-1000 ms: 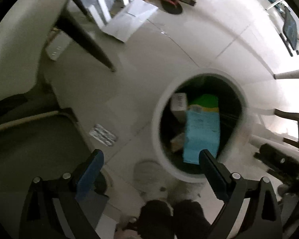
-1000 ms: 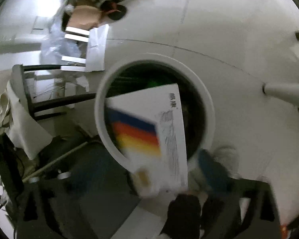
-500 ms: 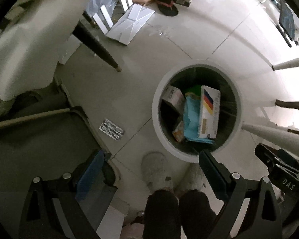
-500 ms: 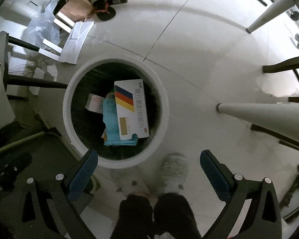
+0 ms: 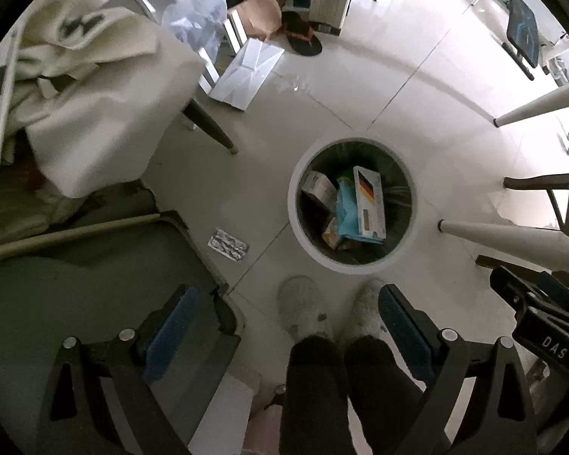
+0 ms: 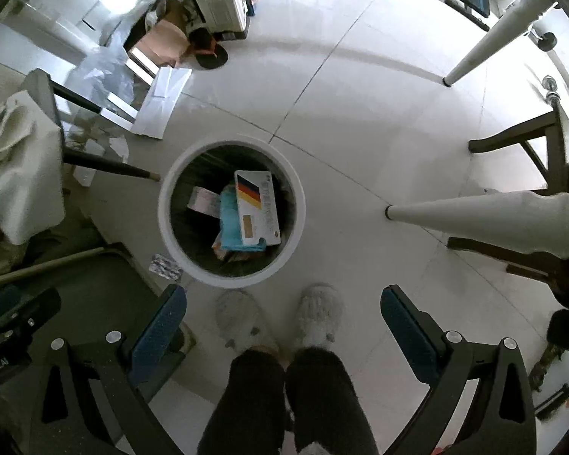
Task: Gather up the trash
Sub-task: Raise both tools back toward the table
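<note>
I look straight down at a pale tiled floor [image 6: 360,121]. My right gripper [image 6: 282,326] stands wide open, its blue pads [image 6: 159,326] far apart with nothing between them; below the gap are only the person's fuzzy pale slippers [image 6: 316,320] and dark trouser legs [image 6: 284,402]. My left gripper [image 5: 284,326] is just as wide, empty too, framing the same slippers [image 5: 303,307] from the other side.

The round white-rimmed bin [image 6: 163,204] sits on the floor just ahead of the slippers. Inside it, on top, lies a white box with black, red and yellow stripes [image 6: 256,208], tilted against a light blue box [image 6: 229,220]. A smaller pinkish-white box [image 6: 203,199] lies toward the bin's left wall, and some orange-printed packaging peeks out under the blue one. In my left view the same bin [image 5: 294,204] shows the striped box [image 5: 368,201] toward its right side.

A silver blister pack [image 5: 227,244] lies flat on the tiles, outside the bin, just beside its left rim and near the corner of a dark grey mat [image 5: 76,303]. My right view shows that pack [image 6: 165,265] almost touching the rim.

A white table leg [image 6: 455,212] slants in from the right, its foot near the bin. A chair draped in cream cloth [image 5: 95,113] stands at the left, well apart from the bin, and flat white cardboard [image 5: 246,72] lies at the far edge of the floor.
</note>
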Available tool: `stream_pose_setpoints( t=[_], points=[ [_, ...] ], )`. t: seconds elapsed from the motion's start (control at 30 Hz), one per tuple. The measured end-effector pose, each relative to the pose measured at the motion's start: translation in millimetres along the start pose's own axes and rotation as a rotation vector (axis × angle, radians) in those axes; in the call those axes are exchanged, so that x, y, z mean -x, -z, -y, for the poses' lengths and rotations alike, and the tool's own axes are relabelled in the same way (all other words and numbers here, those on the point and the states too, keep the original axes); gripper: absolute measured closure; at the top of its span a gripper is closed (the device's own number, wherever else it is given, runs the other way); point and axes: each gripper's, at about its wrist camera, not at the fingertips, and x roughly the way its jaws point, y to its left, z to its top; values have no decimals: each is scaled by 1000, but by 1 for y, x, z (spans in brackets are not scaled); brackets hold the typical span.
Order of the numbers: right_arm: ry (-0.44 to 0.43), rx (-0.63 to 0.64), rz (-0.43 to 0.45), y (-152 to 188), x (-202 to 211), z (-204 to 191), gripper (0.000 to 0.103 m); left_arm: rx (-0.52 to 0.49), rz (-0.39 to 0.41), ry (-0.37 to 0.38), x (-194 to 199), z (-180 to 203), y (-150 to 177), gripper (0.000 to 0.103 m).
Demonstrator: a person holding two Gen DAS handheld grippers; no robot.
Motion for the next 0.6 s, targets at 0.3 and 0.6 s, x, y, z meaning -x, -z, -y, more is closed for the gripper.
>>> stream_pose_setpoints(
  t=[0.3, 0.6],
  points=[
    [-32, -7, 5, 16, 126, -12, 0, -6, 34, -24, 110, -13, 21, 6],
    [-123, -97, 72, -20, 261, 0, 0, 21, 150, -32, 220, 0, -9, 6]
  ],
)
